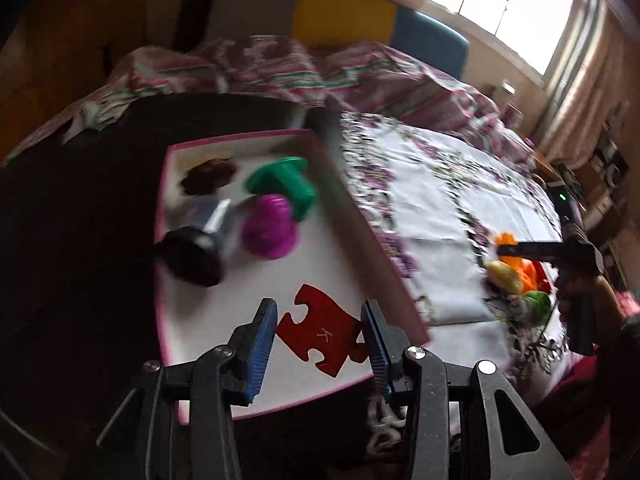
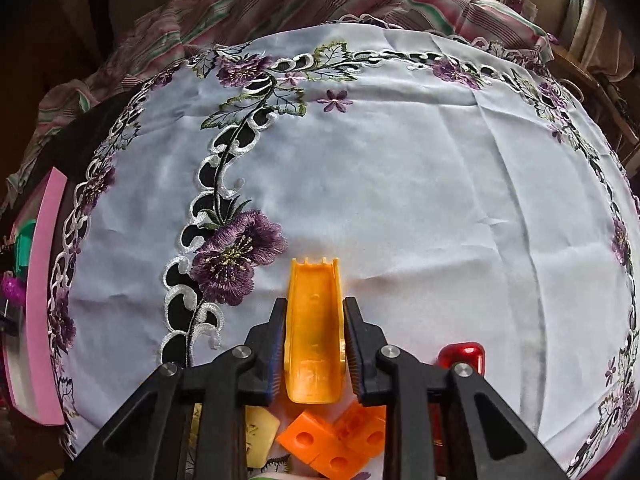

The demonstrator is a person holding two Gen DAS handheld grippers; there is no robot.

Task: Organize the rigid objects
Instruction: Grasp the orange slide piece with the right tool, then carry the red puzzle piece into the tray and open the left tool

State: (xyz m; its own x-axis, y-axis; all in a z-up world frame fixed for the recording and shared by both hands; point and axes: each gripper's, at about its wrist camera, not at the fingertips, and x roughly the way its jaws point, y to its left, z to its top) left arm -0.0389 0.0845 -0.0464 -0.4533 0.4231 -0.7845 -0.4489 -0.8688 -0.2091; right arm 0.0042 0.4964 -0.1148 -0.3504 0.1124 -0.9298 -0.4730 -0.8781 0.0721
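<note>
A: Left wrist view, and the left gripper [image 1: 320,326] has its blue pads clamped on a red puzzle piece [image 1: 320,330], low in the frame, one pad on each edge. It hangs over the near end of the pink-rimmed tray [image 1: 240,138].

B: And what's in that tray?

A: Up in the middle left of the frame: a green spool-shaped piece [image 1: 286,184], a magenta knobbly one [image 1: 270,226] just beside it, a black-capped cylinder [image 1: 196,250] lying tilted, and a dark brown lump [image 1: 210,174] toward the far corner. All a bit blurred.

B: Over to the right wrist view.

A: The right gripper [image 2: 316,336] sits at lower centre, its jaws pressed on a yellow-orange scoop-shaped piece [image 2: 314,320], which sticks out beyond the fingertips toward the embroidered white cloth [image 2: 400,180] covering the bench. I can't tell whether the piece touches the cloth.

B: Anything else close by?

A: Under the gripper, at the bottom edge, an orange block with round holes [image 2: 332,446], a pale yellow tile [image 2: 260,434] to its left, and a shiny red item [image 2: 462,356] at lower right, partly hidden by the gripper.

B: And the tray from this side?

A: Only its pink wall, at the far left edge of the frame, beside the cloth.
</note>
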